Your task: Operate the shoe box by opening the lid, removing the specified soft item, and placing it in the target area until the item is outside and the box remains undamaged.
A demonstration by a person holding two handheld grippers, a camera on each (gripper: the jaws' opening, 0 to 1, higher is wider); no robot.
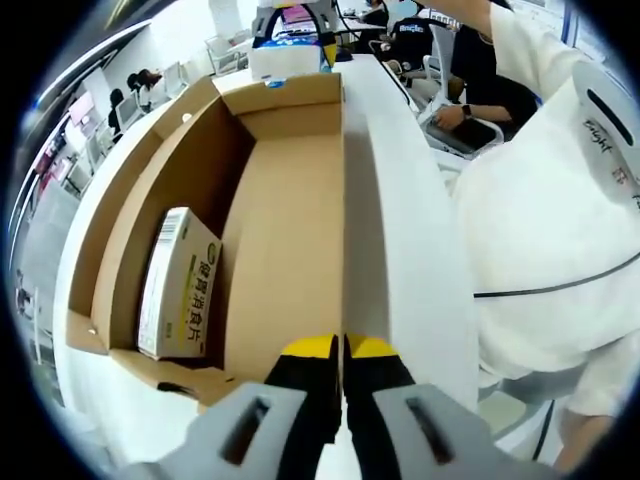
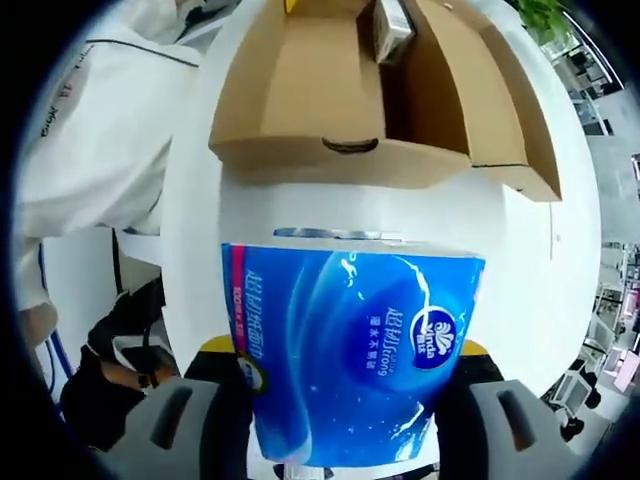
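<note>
Shoe box (image 1: 280, 230): brown cardboard, lid open, resting on the white worktop (image 1: 400, 240). In the left gripper view its long wall runs just beside the worktop's edge; in the right gripper view its slotted end wall faces the camera.

Small carton (image 1: 180, 285): white and yellow-green with printed characters, inside the box, leaning against one side wall.

Tissue pack (image 2: 350, 350): blue plastic-wrapped soft item, outside the box, near the box's slotted end in the right gripper view (seen far off beyond the box's far end in the left gripper view).

Right gripper (image 2: 345, 350): yellow-tipped jaws set wide on either side of the tissue pack, clamping it.

Left gripper (image 1: 340, 350): jaws pressed together at the box's near end, nothing between them.

Person in white (image 1: 560, 230): beside the worktop's long edge.
</note>
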